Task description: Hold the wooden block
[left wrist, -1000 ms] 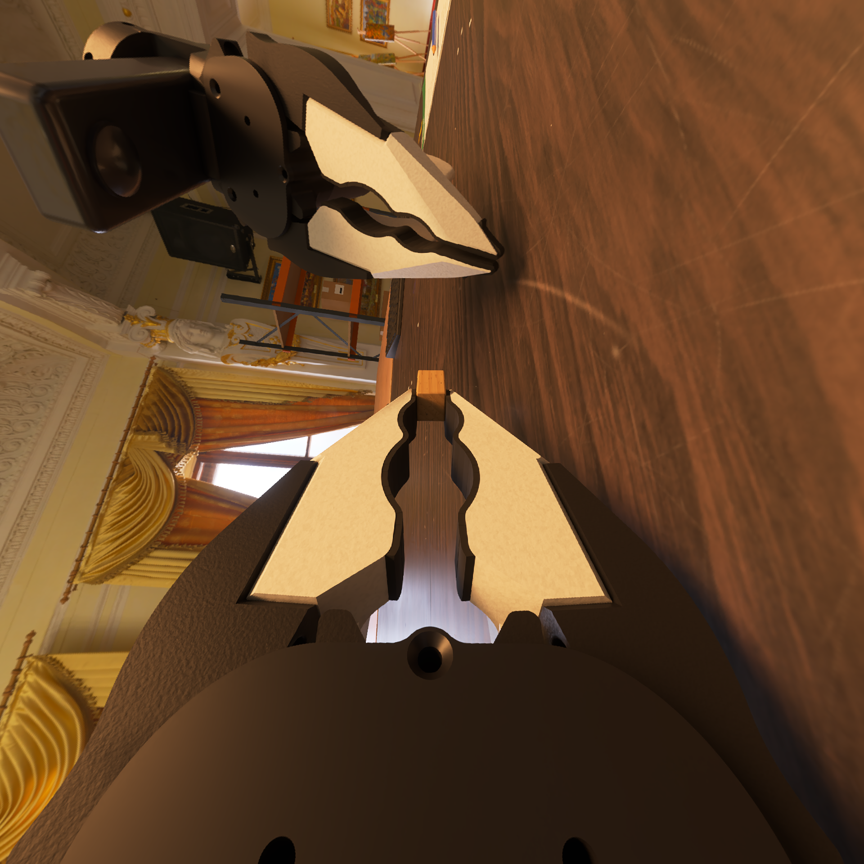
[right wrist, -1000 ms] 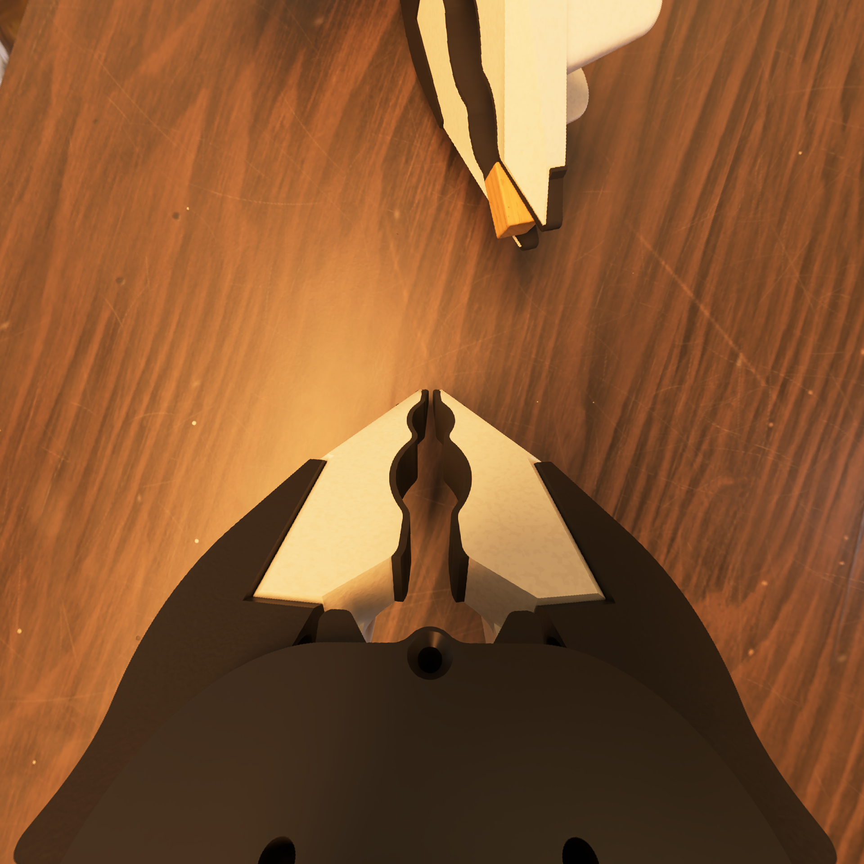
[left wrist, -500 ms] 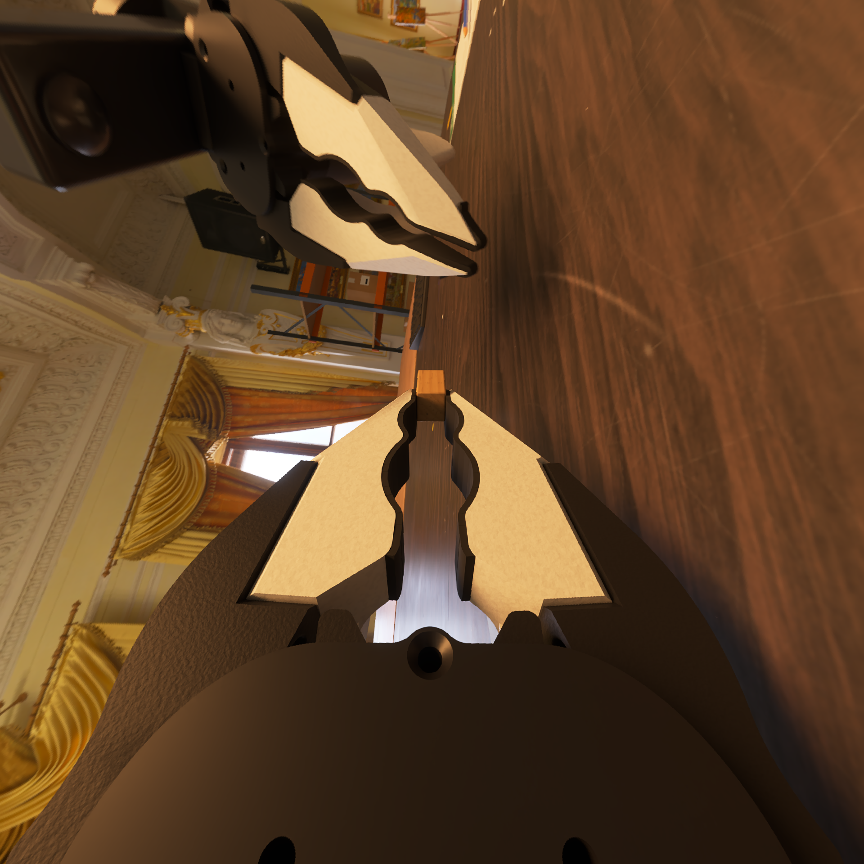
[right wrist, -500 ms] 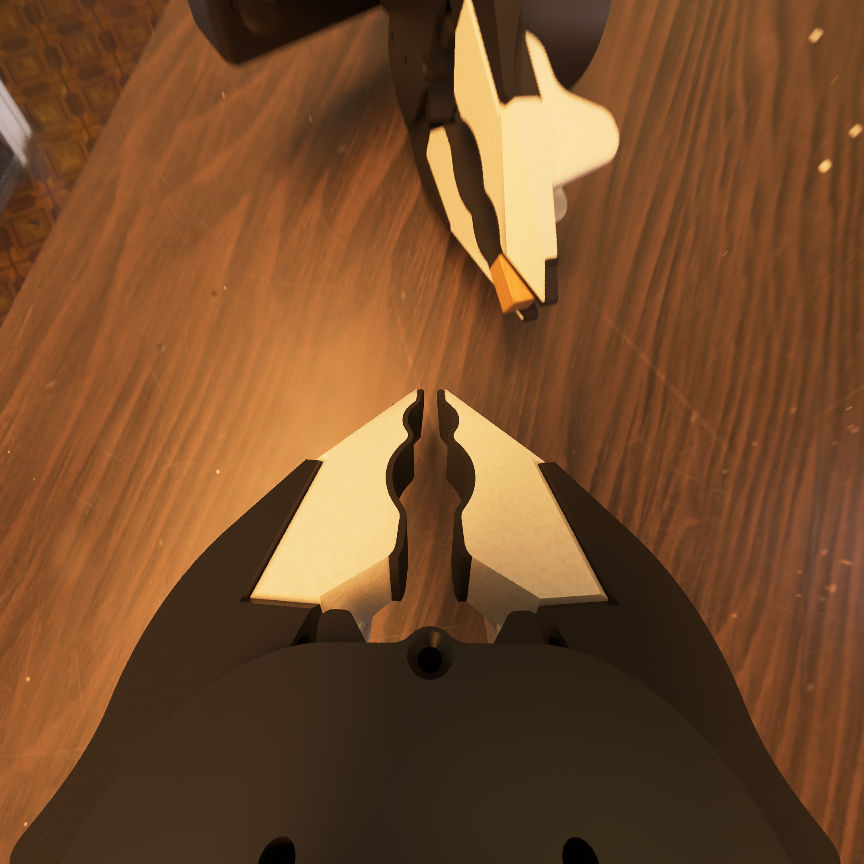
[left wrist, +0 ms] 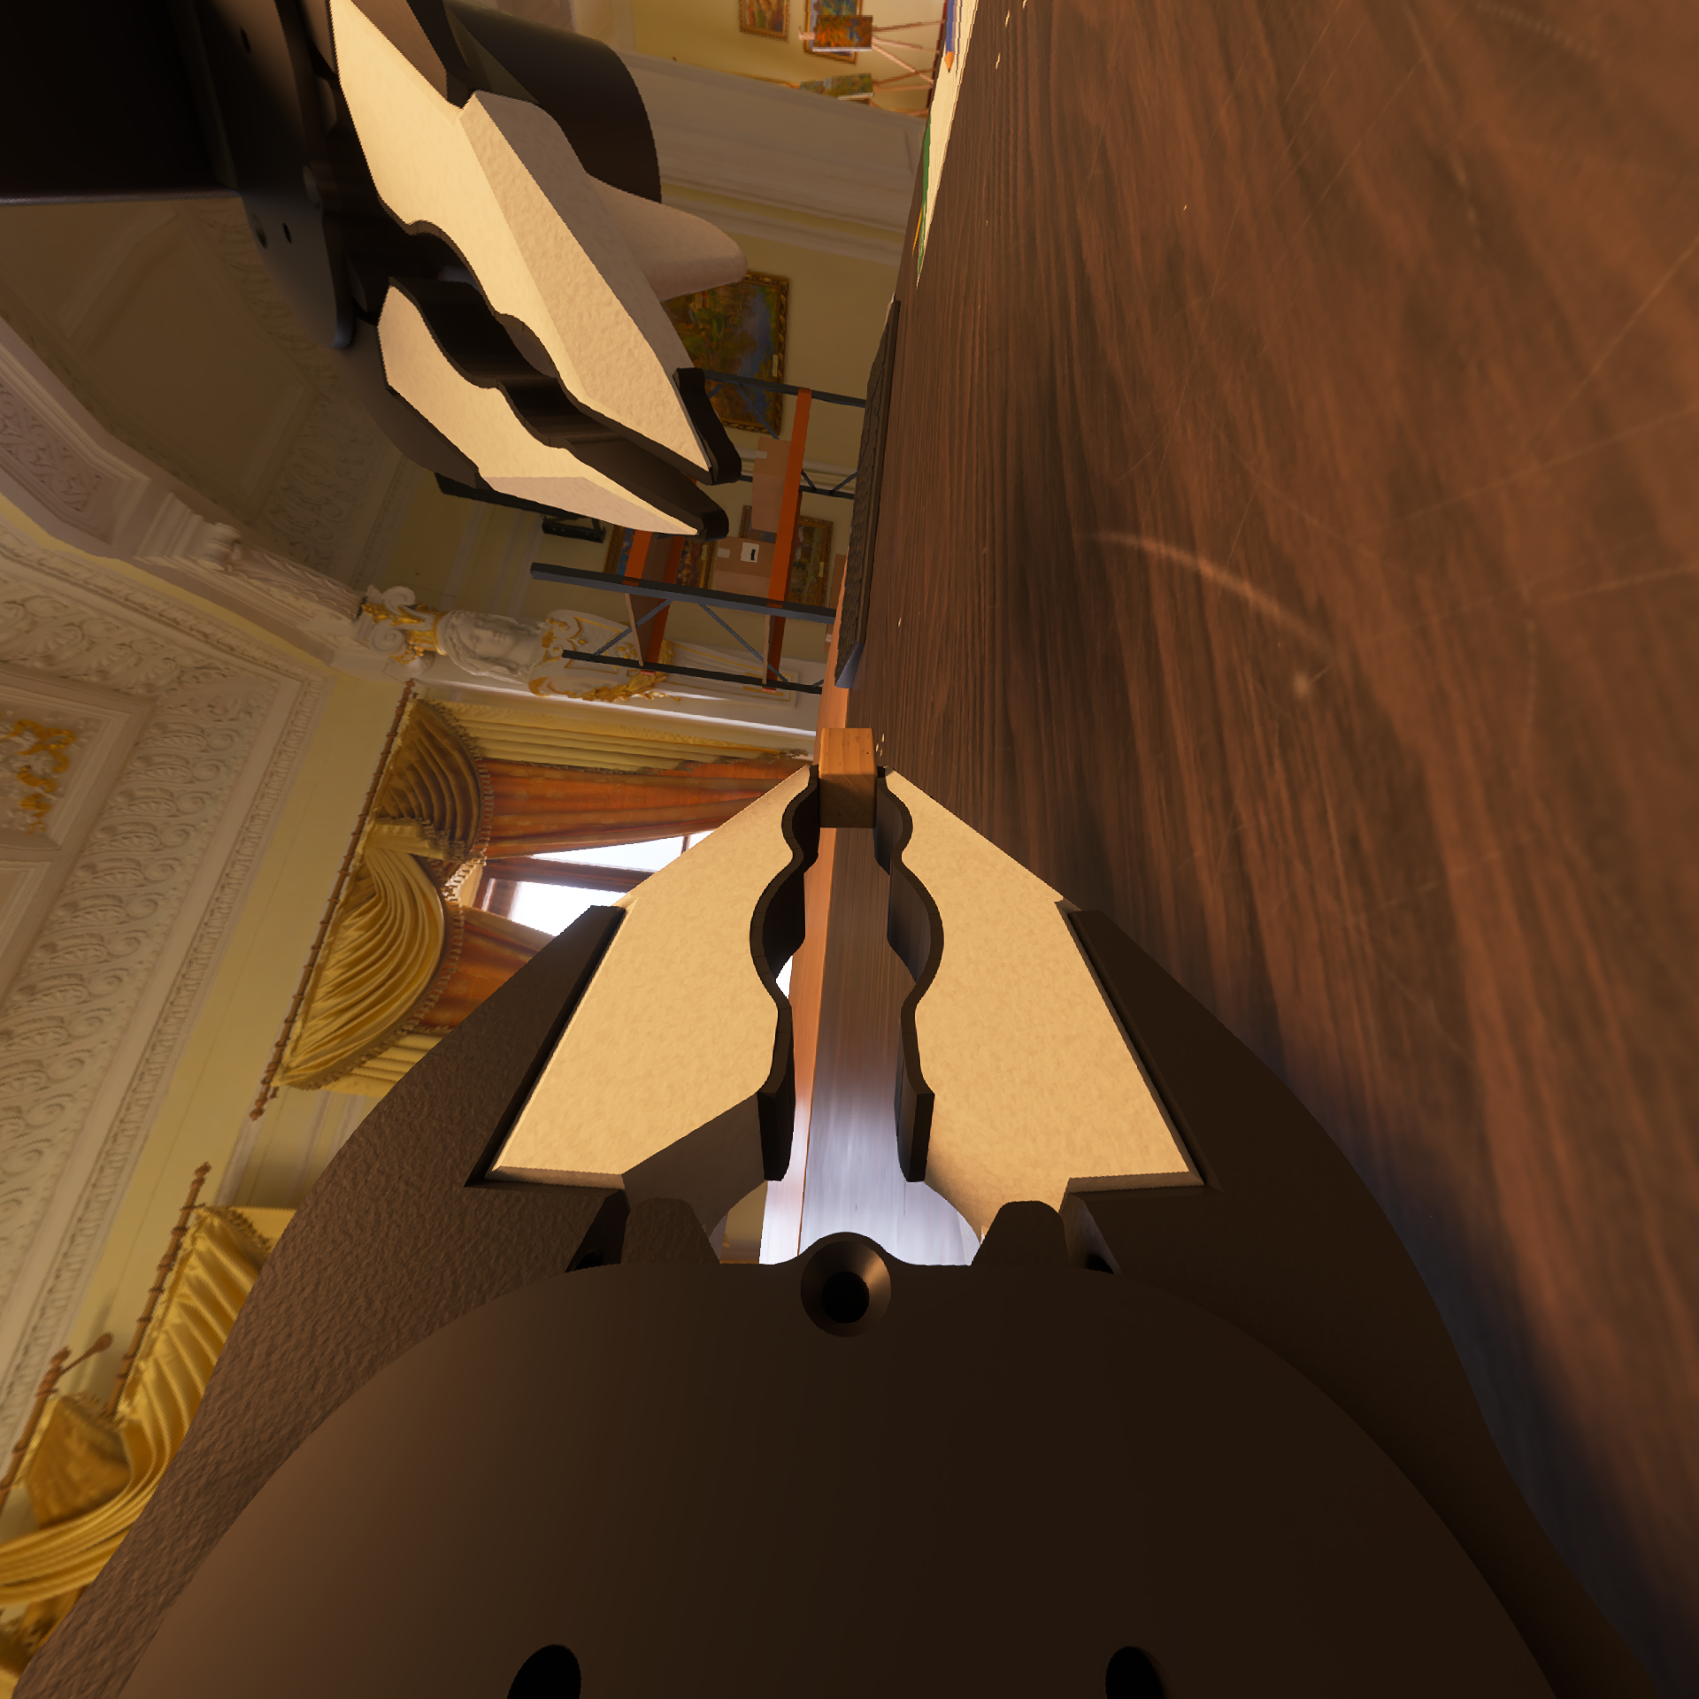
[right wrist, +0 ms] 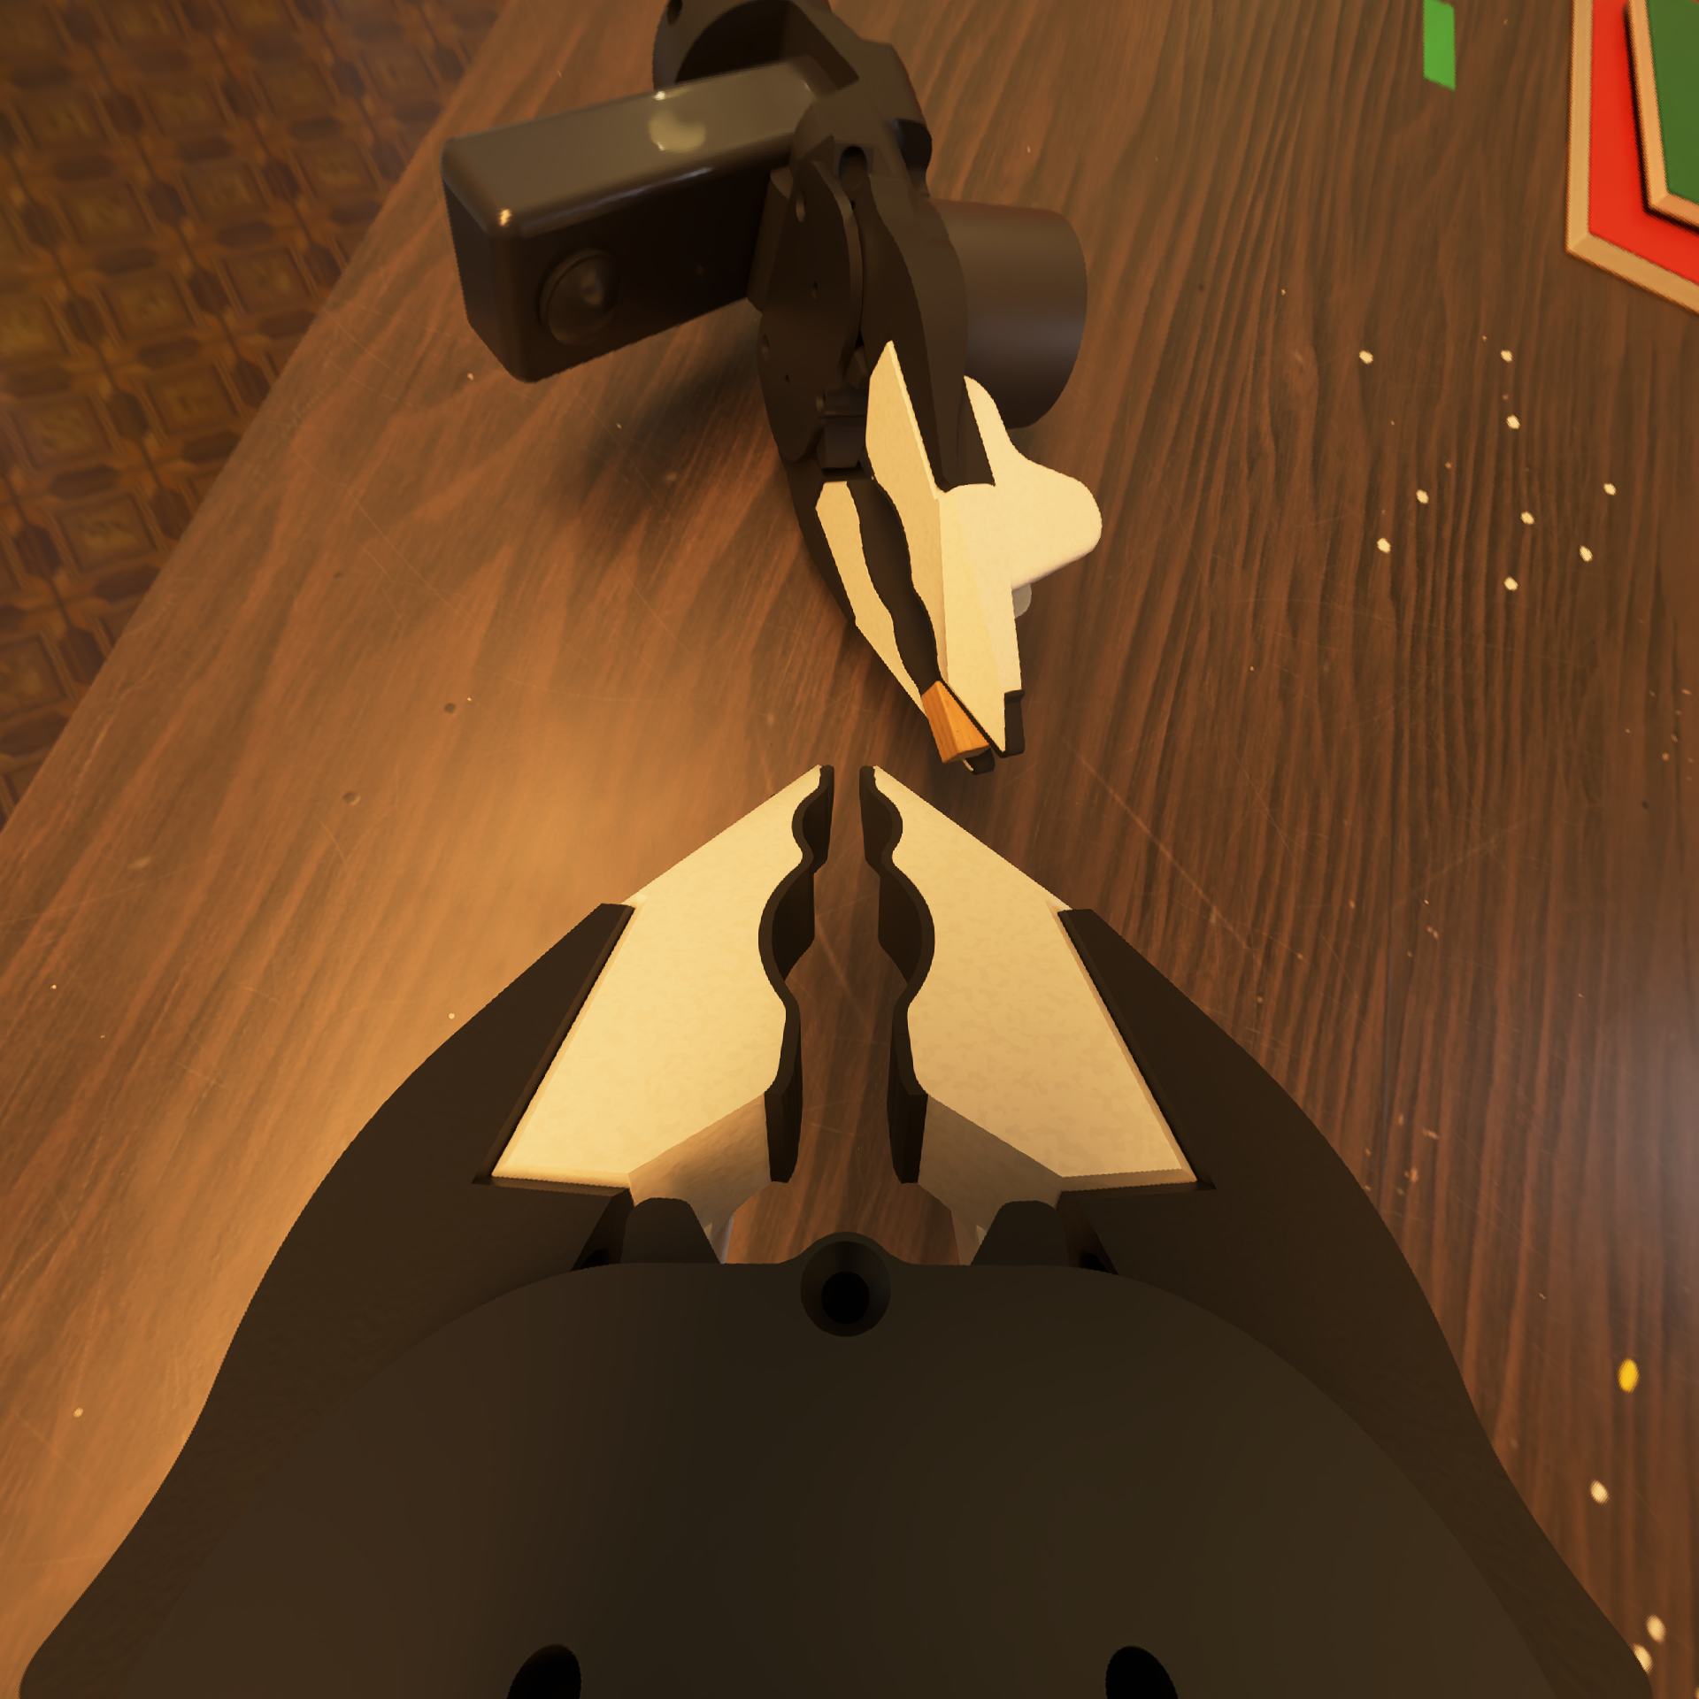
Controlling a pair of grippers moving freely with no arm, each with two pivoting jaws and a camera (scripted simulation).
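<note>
Left hand-held gripper [left wrist: 846, 781]: scalloped cream pads around small squared wooden block [left wrist: 846, 789]

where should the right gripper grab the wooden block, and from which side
Probably the free end of the wooden block poking out past the left gripper. The right gripper, slightly open, faces that tip, so come in head-on and close across its flat sides.

right hand-held gripper [right wrist: 846, 781]: fingers slightly parted, empty | left hand-held gripper [right wrist: 974, 749]: clamped on wooden block [right wrist: 952, 733] (at fingertips), just beyond | table [right wrist: 460, 735]: dark wood, beneath both
</note>
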